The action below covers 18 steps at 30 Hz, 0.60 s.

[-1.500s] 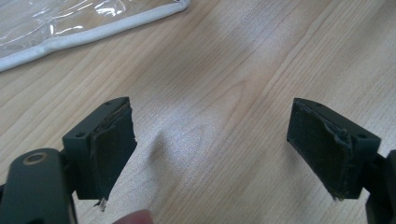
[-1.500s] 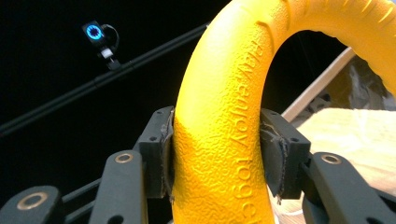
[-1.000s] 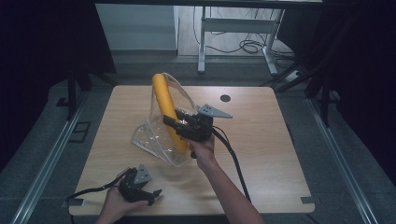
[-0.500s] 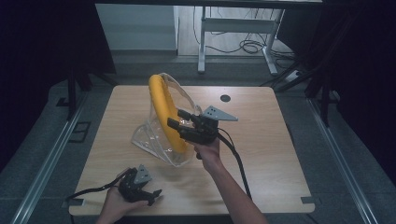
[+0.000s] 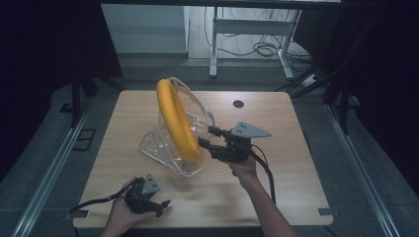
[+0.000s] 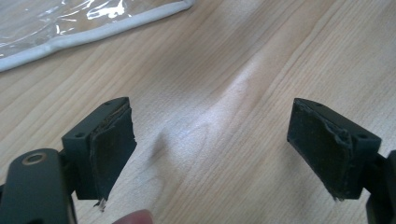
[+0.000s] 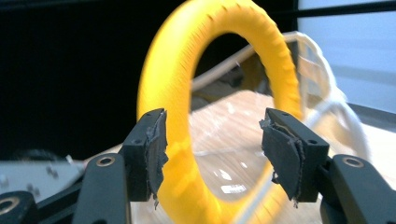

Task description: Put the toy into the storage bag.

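Note:
A yellow ring (image 5: 173, 113) stands on edge inside a clear plastic bag (image 5: 158, 148) with white trim, left of the table's middle. My right gripper (image 5: 206, 136) is level just right of the ring and points left at it. Its jaws have just been opening and stand open, with nothing pressed between the pads. In the right gripper view the ring (image 7: 173, 93) rises just beyond my right gripper (image 7: 212, 149), with the bag (image 7: 322, 84) behind it. My left gripper (image 5: 162, 206) rests at the front left edge, open. In the left gripper view, my left gripper (image 6: 210, 149) has bare wood between its pads.
The wooden table (image 5: 296, 173) has a small black hole (image 5: 238, 103) near its far edge. The bag's white trim (image 6: 93, 32) lies a little ahead of the left jaws. A desk frame (image 5: 247, 29) and cables stand on the floor beyond the table.
My right gripper has let go of the ring, opened its jaws and drawn back to the right. The ring stays upright in the bag. The left hand has kept still.

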### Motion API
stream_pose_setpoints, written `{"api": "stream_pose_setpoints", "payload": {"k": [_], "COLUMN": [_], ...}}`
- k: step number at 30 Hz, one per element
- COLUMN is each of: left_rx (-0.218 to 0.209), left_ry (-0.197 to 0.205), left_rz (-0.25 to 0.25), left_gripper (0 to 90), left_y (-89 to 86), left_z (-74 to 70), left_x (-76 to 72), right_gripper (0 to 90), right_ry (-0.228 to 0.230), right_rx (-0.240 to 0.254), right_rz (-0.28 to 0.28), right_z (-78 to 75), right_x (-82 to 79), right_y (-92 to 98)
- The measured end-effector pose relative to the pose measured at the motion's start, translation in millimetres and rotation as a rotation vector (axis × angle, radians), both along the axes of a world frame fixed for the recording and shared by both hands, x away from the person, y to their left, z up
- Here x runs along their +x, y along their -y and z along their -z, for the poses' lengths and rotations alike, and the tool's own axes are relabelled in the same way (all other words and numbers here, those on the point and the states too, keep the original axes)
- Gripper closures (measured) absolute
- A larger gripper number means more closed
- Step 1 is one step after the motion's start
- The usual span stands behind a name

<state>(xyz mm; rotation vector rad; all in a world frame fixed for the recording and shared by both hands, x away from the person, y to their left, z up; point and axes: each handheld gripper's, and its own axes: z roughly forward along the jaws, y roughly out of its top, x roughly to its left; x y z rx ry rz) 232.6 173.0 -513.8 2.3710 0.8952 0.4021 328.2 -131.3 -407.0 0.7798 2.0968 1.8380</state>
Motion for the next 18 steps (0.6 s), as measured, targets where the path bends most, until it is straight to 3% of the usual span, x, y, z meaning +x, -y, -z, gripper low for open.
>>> {"api": "stream_pose_setpoints", "payload": {"k": [8, 18], "left_rx": [0.005, 0.001], "left_ry": [-0.001, -0.002], "left_rz": [0.000, -0.002], "left_gripper": [14.9, 14.9], "left_y": [0.6, 0.4], "left_z": [0.7, 0.5], "left_x": [0.5, 0.0], "right_gripper": [40.2, 40.1], "right_ry": [-0.020, -0.074], "right_rx": [-0.057, -0.156], "right_rz": [0.073, 0.093], "right_z": [27.9, 66.4], "right_x": [-7.7, -10.6], "right_y": [31.7, 49.2]}}
